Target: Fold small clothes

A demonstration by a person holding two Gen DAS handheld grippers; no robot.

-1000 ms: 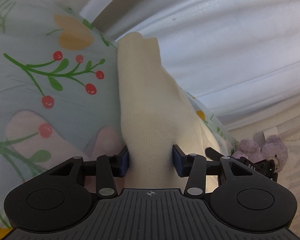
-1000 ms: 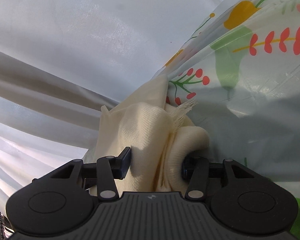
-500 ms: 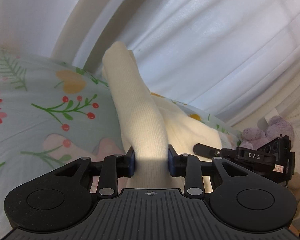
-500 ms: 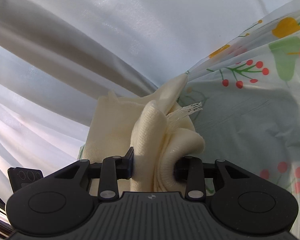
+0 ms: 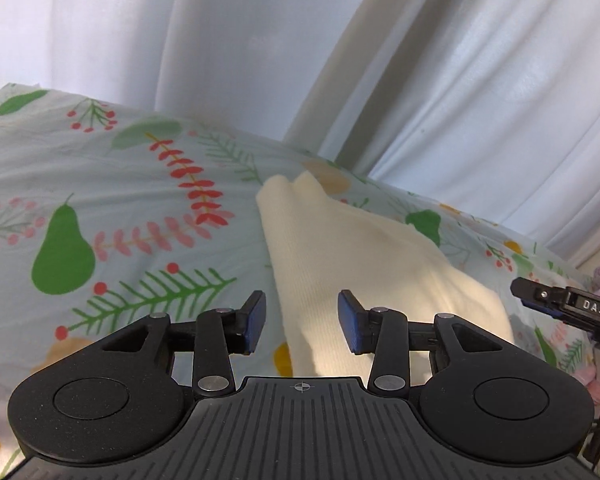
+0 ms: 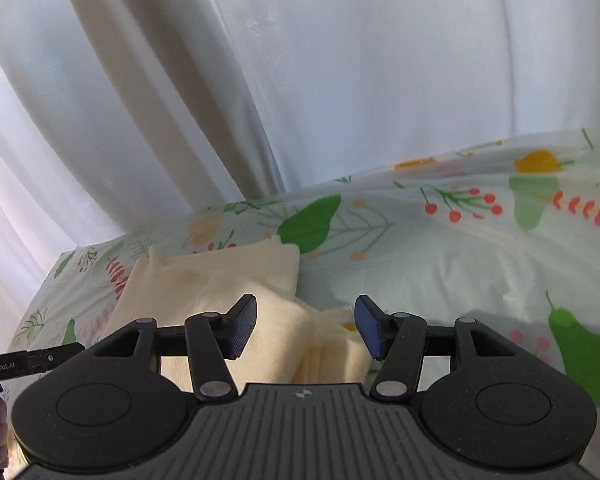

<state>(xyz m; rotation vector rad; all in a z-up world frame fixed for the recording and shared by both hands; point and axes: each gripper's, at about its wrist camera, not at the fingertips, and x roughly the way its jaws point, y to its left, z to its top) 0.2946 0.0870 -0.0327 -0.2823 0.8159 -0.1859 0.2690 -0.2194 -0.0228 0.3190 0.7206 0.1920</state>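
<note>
On the floral sheet [image 5: 100, 184] lies the cream garment [image 5: 364, 256], folded over itself, with layered edges stacked at its near side in the right wrist view [image 6: 332, 352]. Both grippers hover above it, clear of the cloth: the left gripper [image 5: 302, 322] has its jaws spread and opening, the garment showing below the gap but untouched by the pads; the right gripper [image 6: 306, 328] likewise has its jaws opening over the stacked folds, gripping nothing. White curtains [image 6: 340, 60] hang behind. A fold looks just laid down and let go. The next move probably calls for checking the edges line up, then either pressing the bundle flat or taking fresh grips for another fold.
</note>
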